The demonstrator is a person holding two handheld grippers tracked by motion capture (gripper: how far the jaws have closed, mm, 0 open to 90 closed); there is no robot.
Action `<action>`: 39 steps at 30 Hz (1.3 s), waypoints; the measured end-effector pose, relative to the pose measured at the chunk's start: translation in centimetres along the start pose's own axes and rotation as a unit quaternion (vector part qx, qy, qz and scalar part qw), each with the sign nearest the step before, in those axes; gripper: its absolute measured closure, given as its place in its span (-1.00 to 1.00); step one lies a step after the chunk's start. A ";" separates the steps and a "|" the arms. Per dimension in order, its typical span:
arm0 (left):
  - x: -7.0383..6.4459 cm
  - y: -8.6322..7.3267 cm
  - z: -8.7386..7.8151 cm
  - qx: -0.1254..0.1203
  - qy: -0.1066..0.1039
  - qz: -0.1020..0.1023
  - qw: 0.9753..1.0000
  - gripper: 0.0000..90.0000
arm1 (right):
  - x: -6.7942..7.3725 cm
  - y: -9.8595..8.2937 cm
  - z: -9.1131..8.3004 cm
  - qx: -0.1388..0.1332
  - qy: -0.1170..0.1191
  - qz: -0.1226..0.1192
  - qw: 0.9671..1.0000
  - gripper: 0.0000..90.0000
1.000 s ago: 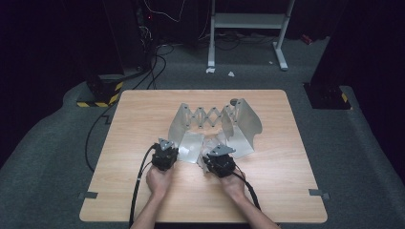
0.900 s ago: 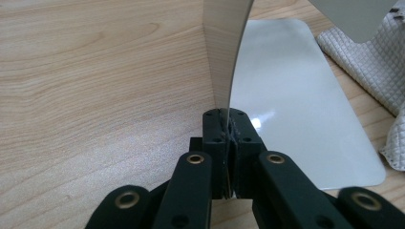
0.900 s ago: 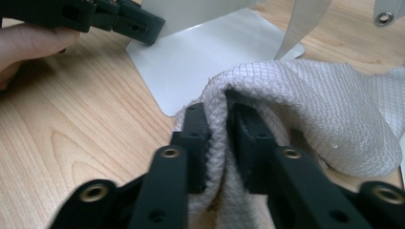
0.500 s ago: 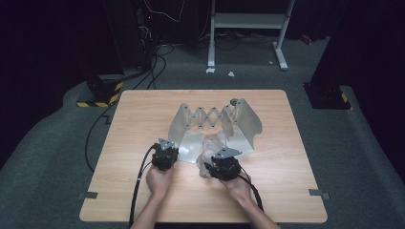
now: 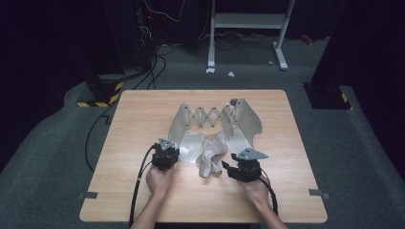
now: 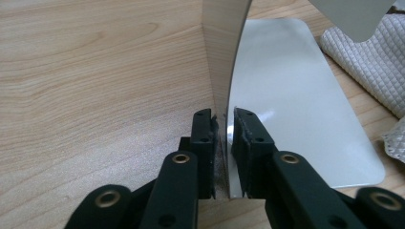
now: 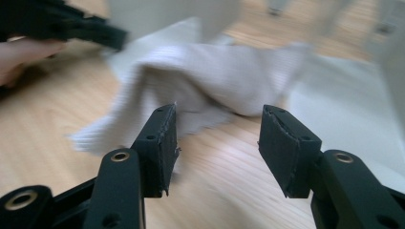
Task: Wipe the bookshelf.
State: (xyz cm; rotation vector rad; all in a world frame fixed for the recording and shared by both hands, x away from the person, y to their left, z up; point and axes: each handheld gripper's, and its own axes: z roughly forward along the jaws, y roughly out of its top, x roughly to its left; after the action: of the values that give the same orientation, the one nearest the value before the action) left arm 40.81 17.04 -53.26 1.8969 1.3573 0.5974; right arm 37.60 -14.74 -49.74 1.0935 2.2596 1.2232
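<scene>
A folding metal rack (image 5: 205,117) with a scissor link and two curved plates stands mid-table. My left gripper (image 5: 168,149) is shut on the upright edge of its left plate (image 6: 224,57); the thin sheet sits pinched between the jaws of the left gripper (image 6: 223,119). A white quilted cloth (image 5: 210,155) lies crumpled between the plates, partly on the flat base (image 6: 291,95). My right gripper (image 5: 224,166) stands open just right of the cloth. In the right gripper view, that gripper (image 7: 217,129) has bare wood between its jaws and the cloth (image 7: 215,76) lies a short way ahead.
The wooden table (image 5: 143,109) has bare room to the left, right and front. The rack's right plate (image 5: 243,124) rises beside the cloth. Cables trail from both grippers off the near edge. Dark floor, a stand and cables lie beyond the table.
My right gripper has drawn back to the right, away from the cloth, and stands open. The cloth now lies more spread out. The left gripper has stayed put.
</scene>
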 end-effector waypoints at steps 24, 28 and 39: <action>0.1 0.0 0.0 0.006 0.008 -0.005 1.000 0.00 | -9.7 -1.3 1.3 0.034 -0.142 0.094 0.985 0.25; 0.1 0.0 0.0 0.007 0.008 -0.009 1.000 -0.10 | -9.4 -1.1 2.3 0.037 -0.133 0.083 0.987 0.36; -0.8 0.5 -1.5 -0.010 -0.022 -0.023 0.999 -0.23 | -8.4 -0.7 3.6 0.053 -0.132 0.062 0.988 0.41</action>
State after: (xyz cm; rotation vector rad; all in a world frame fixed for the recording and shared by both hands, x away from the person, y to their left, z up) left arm 39.81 16.64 -51.90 1.8470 1.3577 0.5432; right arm 44.88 -19.35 -52.85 1.3669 2.1010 0.9462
